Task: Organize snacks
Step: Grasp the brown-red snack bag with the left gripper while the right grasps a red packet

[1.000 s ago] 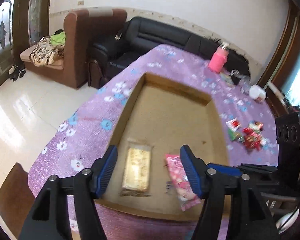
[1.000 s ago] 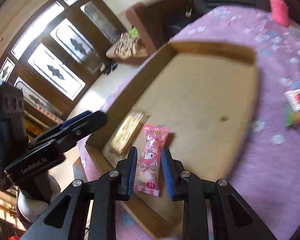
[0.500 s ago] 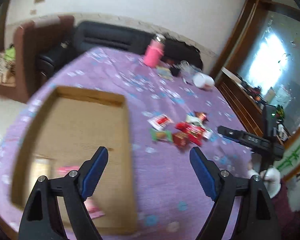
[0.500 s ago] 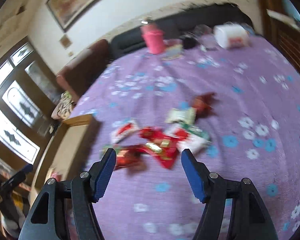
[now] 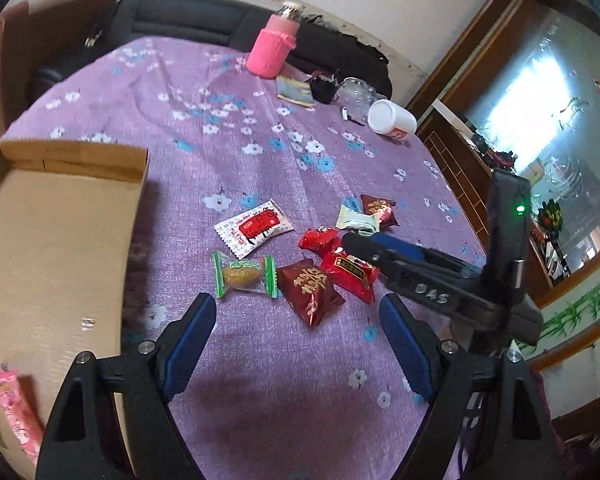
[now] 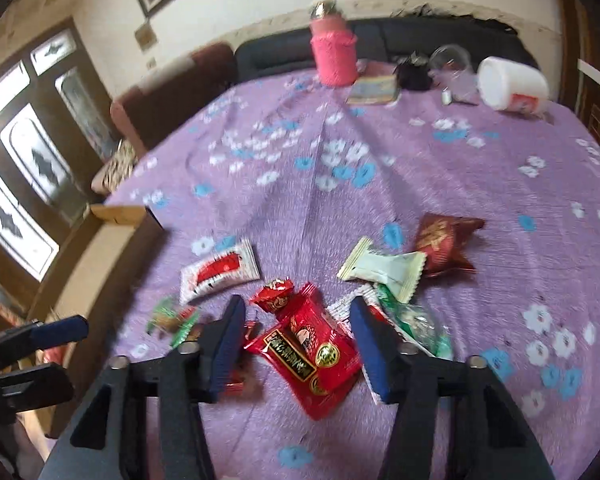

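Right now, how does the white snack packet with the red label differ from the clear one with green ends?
The white packet is opaque and flat, with a red printed label; the green-ended packet is see-through, showing a golden-brown piece inside. The white one lies farther from the left gripper; the green-ended one lies nearer. Both lie on the purple tablecloth, outside the cardboard box.

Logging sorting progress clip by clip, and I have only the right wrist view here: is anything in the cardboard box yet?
Observer: Yes. The left wrist view shows a pink packet lying at the near end of the cardboard box.
Operator: Is the left gripper carrying anything?
Observer: No. The left gripper is open and holds nothing; it is above the purple cloth.
Operator: What lies just ahead of it?
Observer: A dark red packet, beside a green-ended candy.
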Action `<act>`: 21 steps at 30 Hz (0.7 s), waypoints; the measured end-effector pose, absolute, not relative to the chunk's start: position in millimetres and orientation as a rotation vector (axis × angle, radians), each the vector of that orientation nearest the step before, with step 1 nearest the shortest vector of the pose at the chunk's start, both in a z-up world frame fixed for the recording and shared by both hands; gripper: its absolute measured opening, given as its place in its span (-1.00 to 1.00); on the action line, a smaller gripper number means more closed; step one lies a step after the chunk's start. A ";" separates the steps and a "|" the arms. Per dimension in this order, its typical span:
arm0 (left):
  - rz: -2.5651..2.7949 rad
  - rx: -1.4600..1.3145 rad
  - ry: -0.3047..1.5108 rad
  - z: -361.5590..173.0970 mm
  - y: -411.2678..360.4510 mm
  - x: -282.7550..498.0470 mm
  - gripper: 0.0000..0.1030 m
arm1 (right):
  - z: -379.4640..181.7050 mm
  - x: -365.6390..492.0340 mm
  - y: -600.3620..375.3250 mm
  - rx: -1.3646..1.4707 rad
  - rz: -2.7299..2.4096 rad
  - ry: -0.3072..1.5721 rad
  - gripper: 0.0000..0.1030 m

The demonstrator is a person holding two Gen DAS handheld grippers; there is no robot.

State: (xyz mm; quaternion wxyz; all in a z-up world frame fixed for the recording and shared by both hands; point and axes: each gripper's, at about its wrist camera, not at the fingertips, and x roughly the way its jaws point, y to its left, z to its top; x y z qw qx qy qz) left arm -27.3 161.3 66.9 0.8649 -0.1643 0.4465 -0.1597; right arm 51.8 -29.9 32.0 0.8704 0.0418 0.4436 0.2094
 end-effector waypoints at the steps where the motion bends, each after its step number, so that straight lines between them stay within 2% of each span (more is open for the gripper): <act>1: -0.333 -0.354 0.940 64.5 162.1 -26.0 0.61 | 26.8 54.7 -28.3 0.076 0.439 0.953 -0.48; 3: -0.332 -0.357 0.947 61.8 161.8 -22.8 0.61 | 18.3 55.2 -31.0 0.098 0.465 0.994 -0.50; 4: -0.330 -0.357 0.950 61.0 161.5 -21.2 0.61 | 18.0 52.7 -34.0 0.118 0.473 1.005 -0.62; 6: -0.333 -0.349 0.955 60.4 159.0 -19.2 0.61 | 17.2 46.9 -38.5 0.157 0.501 1.042 -0.67; 16: -0.321 -0.184 1.025 33.8 110.1 9.9 0.60 | 21.9 2.2 -59.0 0.145 0.456 1.029 -0.68; 19: -0.305 -0.116 1.050 21.9 97.2 16.9 0.38 | 21.3 -0.5 -66.9 0.188 0.487 1.012 -0.68; 21: -0.303 -0.093 1.039 18.3 92.8 17.6 0.11 | 22.1 -1.5 -71.8 0.216 0.498 1.002 -0.68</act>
